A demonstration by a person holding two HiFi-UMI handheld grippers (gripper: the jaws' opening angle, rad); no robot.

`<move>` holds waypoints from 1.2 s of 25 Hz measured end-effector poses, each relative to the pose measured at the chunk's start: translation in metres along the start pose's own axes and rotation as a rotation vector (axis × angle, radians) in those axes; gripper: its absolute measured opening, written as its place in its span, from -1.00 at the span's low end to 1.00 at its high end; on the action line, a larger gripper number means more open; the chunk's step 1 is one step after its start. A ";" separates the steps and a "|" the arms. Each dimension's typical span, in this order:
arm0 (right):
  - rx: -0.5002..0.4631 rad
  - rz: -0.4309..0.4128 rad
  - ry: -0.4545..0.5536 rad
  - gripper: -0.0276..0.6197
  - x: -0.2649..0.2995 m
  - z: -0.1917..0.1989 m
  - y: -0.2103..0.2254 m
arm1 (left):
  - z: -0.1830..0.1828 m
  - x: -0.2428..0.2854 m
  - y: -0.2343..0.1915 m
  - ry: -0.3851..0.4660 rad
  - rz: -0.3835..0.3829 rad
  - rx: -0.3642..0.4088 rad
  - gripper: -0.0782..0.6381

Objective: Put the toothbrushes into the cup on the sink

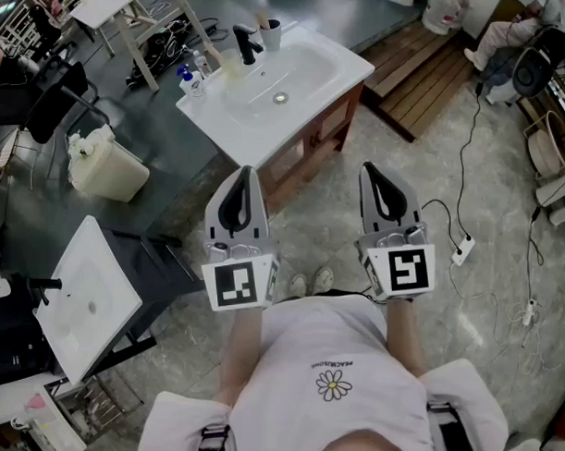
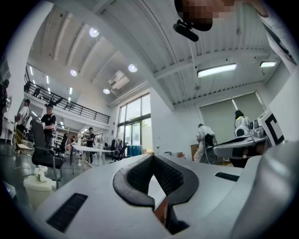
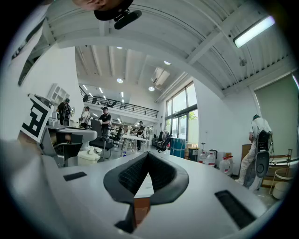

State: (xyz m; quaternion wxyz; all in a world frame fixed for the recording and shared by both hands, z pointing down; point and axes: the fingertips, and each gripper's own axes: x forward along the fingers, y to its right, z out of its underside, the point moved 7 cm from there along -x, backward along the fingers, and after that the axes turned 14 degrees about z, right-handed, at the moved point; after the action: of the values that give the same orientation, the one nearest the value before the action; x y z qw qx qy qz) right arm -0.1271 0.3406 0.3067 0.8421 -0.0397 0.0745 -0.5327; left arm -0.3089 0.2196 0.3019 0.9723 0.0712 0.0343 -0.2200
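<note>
A white sink (image 1: pixel 328 75) on a wooden cabinet stands ahead of me in the head view. At its back edge a dark cup (image 1: pixel 271 33) sits just right of the black faucet (image 1: pixel 247 44). A pale yellowish item (image 1: pixel 232 63) left of the faucet is too blurred to name, and I cannot make out any toothbrushes. My left gripper (image 1: pixel 245 172) (image 2: pixel 153 157) and right gripper (image 1: pixel 369 169) (image 3: pixel 148 154) are held side by side near my body, well short of the sink. Both point level, are shut and hold nothing.
Small bottles (image 1: pixel 192 80) stand on the sink's left corner. A second white sink (image 1: pixel 81 296) is at my left, with a white bin (image 1: pixel 105 169) beyond it. A wooden platform (image 1: pixel 425 76) lies to the right, and cables with a power strip (image 1: pixel 463 251) cross the floor.
</note>
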 end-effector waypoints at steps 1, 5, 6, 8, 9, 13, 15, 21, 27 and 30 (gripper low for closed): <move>0.000 0.001 0.002 -0.88 0.000 0.000 0.001 | 0.000 0.001 0.000 0.001 0.000 0.005 -0.74; -0.006 -0.005 0.009 -0.88 0.001 0.001 0.003 | -0.001 0.006 0.001 0.005 -0.018 0.002 -0.74; -0.006 -0.006 0.009 -0.88 0.001 0.002 0.005 | -0.001 0.007 0.002 0.004 -0.022 -0.002 -0.74; 0.000 -0.006 0.011 -0.88 0.002 0.003 0.007 | 0.001 0.009 0.002 -0.002 -0.020 -0.001 -0.74; 0.004 -0.006 0.011 -0.88 0.003 0.003 0.009 | 0.001 0.010 0.002 -0.008 -0.017 0.006 -0.74; -0.015 0.013 -0.001 -0.88 0.005 0.007 0.016 | 0.005 0.016 0.001 -0.028 -0.014 0.022 -0.74; -0.021 0.008 -0.004 -0.88 0.006 0.010 0.019 | 0.006 0.020 0.001 -0.032 -0.019 0.017 -0.74; -0.016 -0.026 0.008 -0.88 0.006 0.020 0.034 | 0.007 0.033 0.008 -0.006 -0.035 0.024 -0.74; -0.020 -0.060 0.004 -0.88 0.003 0.029 0.047 | 0.009 0.038 0.012 0.003 -0.078 0.022 -0.74; -0.005 -0.067 0.008 -0.88 0.006 0.030 0.054 | 0.009 0.044 0.012 -0.003 -0.085 0.031 -0.74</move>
State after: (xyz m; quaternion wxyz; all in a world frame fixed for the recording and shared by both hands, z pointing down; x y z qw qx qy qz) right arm -0.0715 0.3576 0.3277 0.8234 -0.0420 0.0777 -0.5605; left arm -0.2633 0.2107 0.3076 0.9609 0.0844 0.0326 -0.2618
